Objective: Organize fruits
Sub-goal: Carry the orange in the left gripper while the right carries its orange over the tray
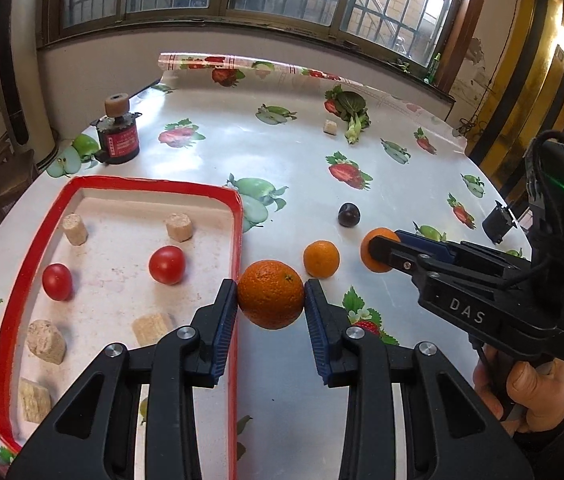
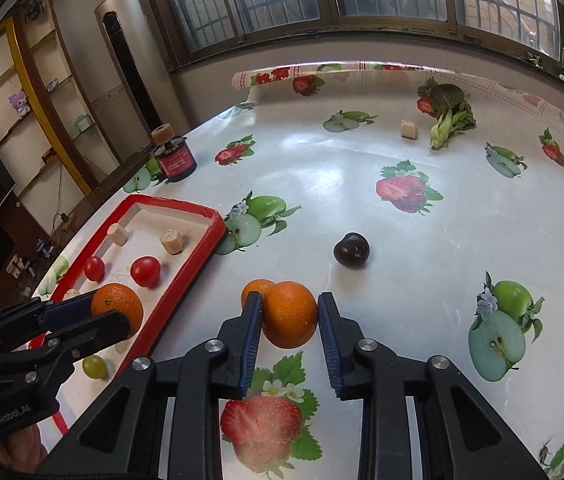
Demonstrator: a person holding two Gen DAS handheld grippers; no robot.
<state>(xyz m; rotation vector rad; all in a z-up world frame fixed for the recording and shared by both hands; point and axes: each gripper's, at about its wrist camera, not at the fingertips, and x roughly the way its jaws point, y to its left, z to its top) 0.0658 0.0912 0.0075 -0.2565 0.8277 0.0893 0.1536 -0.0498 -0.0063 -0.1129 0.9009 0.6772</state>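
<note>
The left gripper (image 1: pixel 270 295) clamps 1 orange (image 1: pixel 270 294) at the red tray's (image 1: pixel 238 240) right rim; the right gripper (image 2: pixel 289 314) clamps another orange (image 2: pixel 290 314) on the table (image 2: pixel 422 248).

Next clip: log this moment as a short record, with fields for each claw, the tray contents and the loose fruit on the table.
left claw: shut on the large orange, at the tray's right rim
right claw: shut on a second orange, over the table
tray: red-rimmed; holds two tomatoes and several beige blocks
loose fruit: one small orange and a dark plum on the table
far edge: leafy greens, one beige cube
</note>
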